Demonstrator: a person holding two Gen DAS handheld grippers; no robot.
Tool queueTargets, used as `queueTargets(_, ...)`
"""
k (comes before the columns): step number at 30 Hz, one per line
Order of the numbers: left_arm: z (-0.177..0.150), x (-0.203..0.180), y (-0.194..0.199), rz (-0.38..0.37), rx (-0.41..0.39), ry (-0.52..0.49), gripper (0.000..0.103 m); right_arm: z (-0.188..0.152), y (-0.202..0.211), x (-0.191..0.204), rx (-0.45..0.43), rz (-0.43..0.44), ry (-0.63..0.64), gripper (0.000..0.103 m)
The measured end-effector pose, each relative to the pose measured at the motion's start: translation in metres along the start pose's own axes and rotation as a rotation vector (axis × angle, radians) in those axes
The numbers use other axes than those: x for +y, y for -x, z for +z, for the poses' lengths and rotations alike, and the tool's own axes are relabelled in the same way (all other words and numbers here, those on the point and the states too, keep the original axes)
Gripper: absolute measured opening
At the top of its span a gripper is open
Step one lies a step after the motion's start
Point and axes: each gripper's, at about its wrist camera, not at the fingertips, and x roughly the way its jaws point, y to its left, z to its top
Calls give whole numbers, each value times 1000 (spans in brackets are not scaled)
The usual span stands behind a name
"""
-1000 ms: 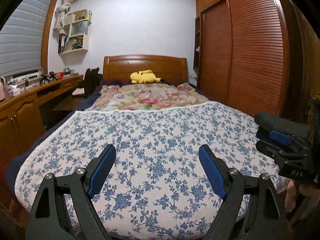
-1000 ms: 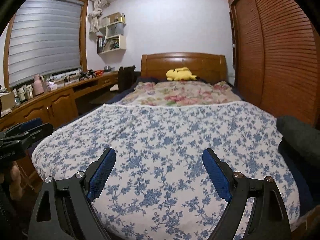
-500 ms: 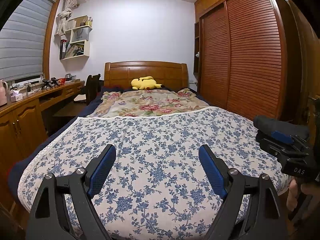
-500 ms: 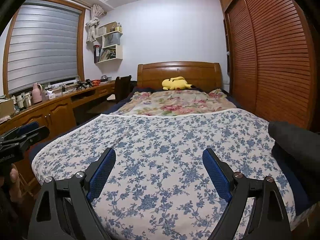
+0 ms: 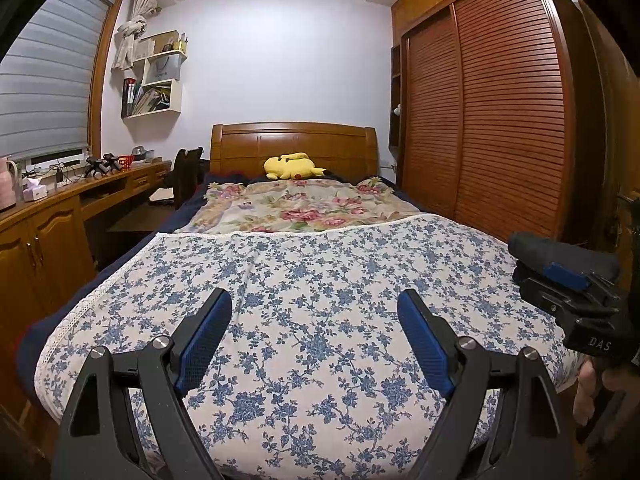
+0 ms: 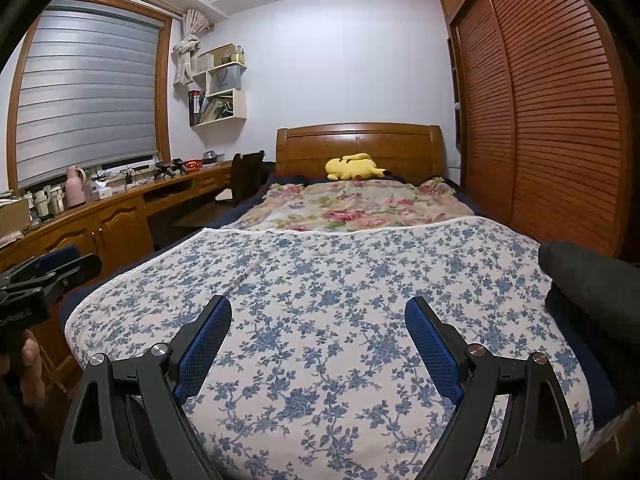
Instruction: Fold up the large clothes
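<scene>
Left wrist view. The left gripper (image 5: 315,304) is seen at the foot of the bed (image 5: 294,144), jaws spread wide, nothing between the blue pads (image 5: 204,340). Below and ahead of it, a blue-flowered sheet (image 5: 320,280) is spread flat over the near half of the mattress; a white lace edge runs along its far side. A rose-patterned quilt (image 5: 304,208) covers the far half, and a yellow plush (image 5: 292,166) lies against the headboard. A dark garment (image 5: 560,254) is seen at the right edge of the bed, rolled or folded, on the sheet's corner. The right gripper (image 5: 576,300) is seen from the side, just beside that garment; whether it touches the cloth cannot be told from here. A desk (image 5: 60,208) runs along the left wall and a louvred wardrobe (image 5: 500,120) along the right.

Right wrist view. The right gripper (image 6: 318,306) is also held released, pads (image 6: 434,346) apart, only the sheet (image 6: 320,300) behind them. The garment (image 6: 580,276) lies at the right edge, outside the jaws and beside the right finger. The left gripper (image 6: 52,268) shows at the left edge, off the bed's side, with a hand (image 6: 28,364) under it. The quilt (image 6: 360,204), plush (image 6: 354,168) and desk (image 6: 120,216) are seen as well.
</scene>
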Motion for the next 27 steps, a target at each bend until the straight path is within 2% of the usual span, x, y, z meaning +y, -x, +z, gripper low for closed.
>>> queueTargets(27, 1, 0, 1, 6, -4, -4, 85, -1, 0, -5, -4, 1, -6, 89)
